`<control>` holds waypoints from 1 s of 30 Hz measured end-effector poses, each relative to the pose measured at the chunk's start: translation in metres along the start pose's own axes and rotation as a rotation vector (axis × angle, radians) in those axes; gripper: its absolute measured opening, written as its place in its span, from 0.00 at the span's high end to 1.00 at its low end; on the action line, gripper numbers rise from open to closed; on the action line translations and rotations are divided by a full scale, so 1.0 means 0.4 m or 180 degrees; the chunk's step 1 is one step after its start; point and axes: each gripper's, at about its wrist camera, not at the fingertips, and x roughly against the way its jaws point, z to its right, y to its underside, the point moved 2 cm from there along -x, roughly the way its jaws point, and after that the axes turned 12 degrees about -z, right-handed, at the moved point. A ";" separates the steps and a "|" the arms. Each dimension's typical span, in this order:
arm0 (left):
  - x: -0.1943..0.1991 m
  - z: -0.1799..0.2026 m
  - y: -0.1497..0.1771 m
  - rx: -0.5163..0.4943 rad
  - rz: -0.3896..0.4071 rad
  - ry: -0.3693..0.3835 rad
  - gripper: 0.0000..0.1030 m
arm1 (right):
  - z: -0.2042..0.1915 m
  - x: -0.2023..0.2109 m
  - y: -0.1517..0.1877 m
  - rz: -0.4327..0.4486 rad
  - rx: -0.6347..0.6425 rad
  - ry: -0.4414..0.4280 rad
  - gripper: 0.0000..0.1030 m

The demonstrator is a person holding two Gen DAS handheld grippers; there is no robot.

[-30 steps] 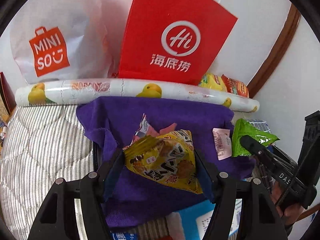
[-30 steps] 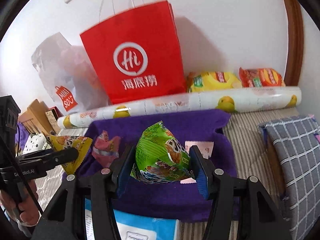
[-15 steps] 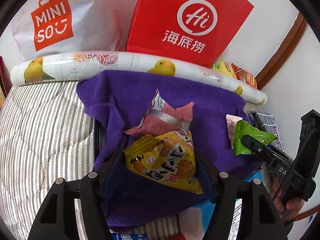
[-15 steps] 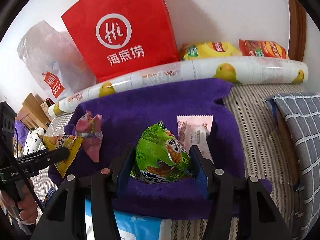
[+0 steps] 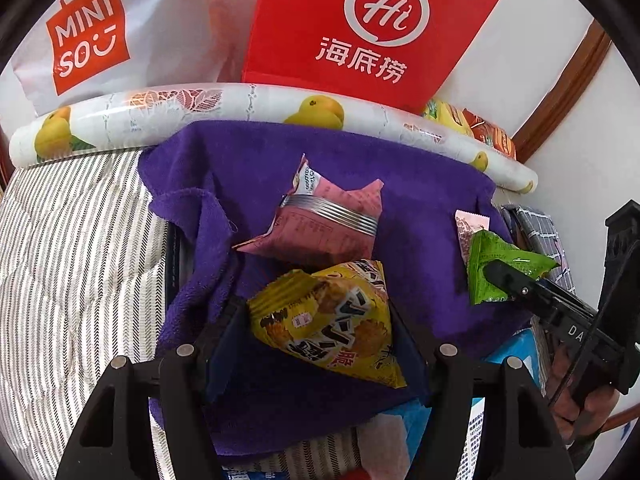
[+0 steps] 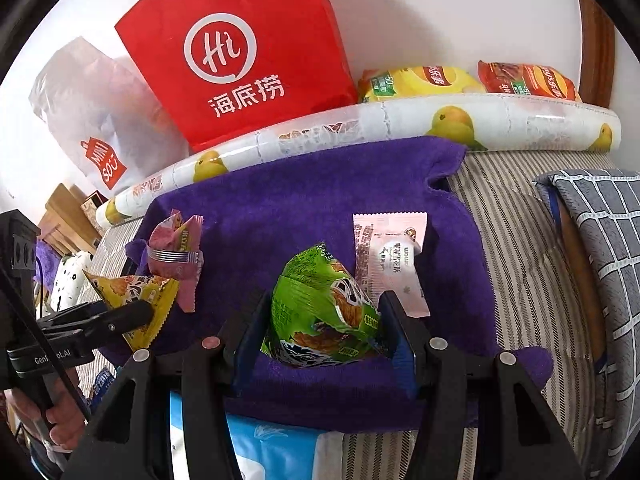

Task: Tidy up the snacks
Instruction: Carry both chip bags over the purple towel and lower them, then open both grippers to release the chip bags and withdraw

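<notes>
the left gripper [image 5: 320, 320] reaches forward low over the purple towel [image 5: 420, 200], clamped on a yellow packet [image 5: 328, 320]. the right gripper [image 6: 324, 320] points the same way beside it, squeezing a green packet [image 6: 320, 312]. a pink packet [image 5: 324, 224] and a pale sachet [image 6: 388, 264] lie on the towel. both packets' lower ends sit hidden between the fingers; whether they touch the towel is unclear

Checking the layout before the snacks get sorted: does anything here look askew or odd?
Yes. The purple towel is rumpled, its left edge folded over in a bunched flap instead of lying flat. The pink snack packet on it sits tilted and crumpled. Each hand-held gripper holds a packet: left the yellow, right the green.
</notes>
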 end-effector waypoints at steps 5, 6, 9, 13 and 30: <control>-0.008 0.006 -0.002 -0.0003 -0.0031 0.0005 0.34 | 0.001 -0.004 -0.001 -0.0033 0.0004 -0.0002 0.46; -0.009 0.007 -0.002 -0.0005 -0.0034 0.0006 0.34 | 0.001 -0.006 -0.001 -0.0043 0.0004 -0.0006 0.46; -0.015 0.009 -0.004 -0.0006 -0.0049 0.0011 0.34 | -0.001 -0.007 -0.002 -0.0056 0.0012 -0.0002 0.46; -0.021 0.011 -0.005 -0.0005 -0.0066 0.0015 0.34 | -0.002 -0.011 -0.002 -0.0075 0.0018 0.0007 0.45; -0.021 0.028 -0.004 0.0022 -0.0073 0.0098 0.18 | -0.019 0.019 0.003 0.0089 0.0093 -0.0006 0.28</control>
